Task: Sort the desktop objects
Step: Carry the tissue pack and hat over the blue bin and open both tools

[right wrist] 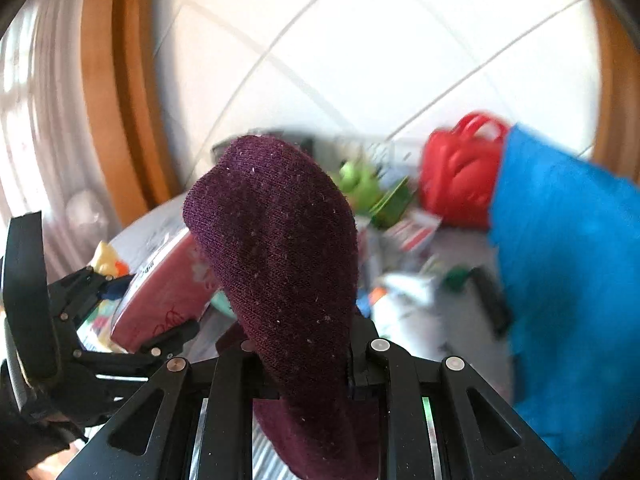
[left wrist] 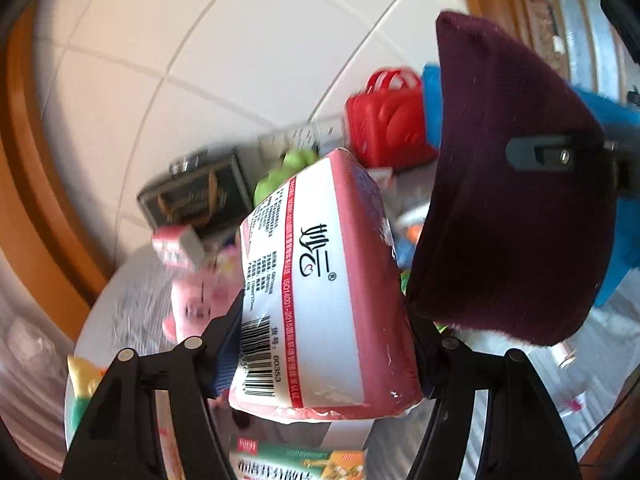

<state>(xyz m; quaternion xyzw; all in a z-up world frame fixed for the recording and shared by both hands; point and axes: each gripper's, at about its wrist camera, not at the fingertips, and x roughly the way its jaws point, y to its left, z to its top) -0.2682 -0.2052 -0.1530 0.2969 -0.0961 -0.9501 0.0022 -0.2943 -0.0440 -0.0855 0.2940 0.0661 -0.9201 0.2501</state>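
Note:
My left gripper (left wrist: 324,344) is shut on a pink and white tissue pack (left wrist: 320,280) with a barcode, held up above the table. The pack and the left gripper (right wrist: 160,312) also show at the left of the right wrist view, the tissue pack (right wrist: 164,292) between its fingers. My right gripper (right wrist: 308,360) is shut on a dark purple knit sock (right wrist: 276,248) that stands up between the fingers. The same purple sock (left wrist: 516,184) fills the right of the left wrist view.
The grey table (right wrist: 452,320) is cluttered: a red plastic basket (right wrist: 460,176), a blue cloth (right wrist: 568,280), a green toy (right wrist: 356,184), a pink plush pig (left wrist: 196,300), a dark box (left wrist: 196,192), a green packet (left wrist: 292,460). White tiled wall behind.

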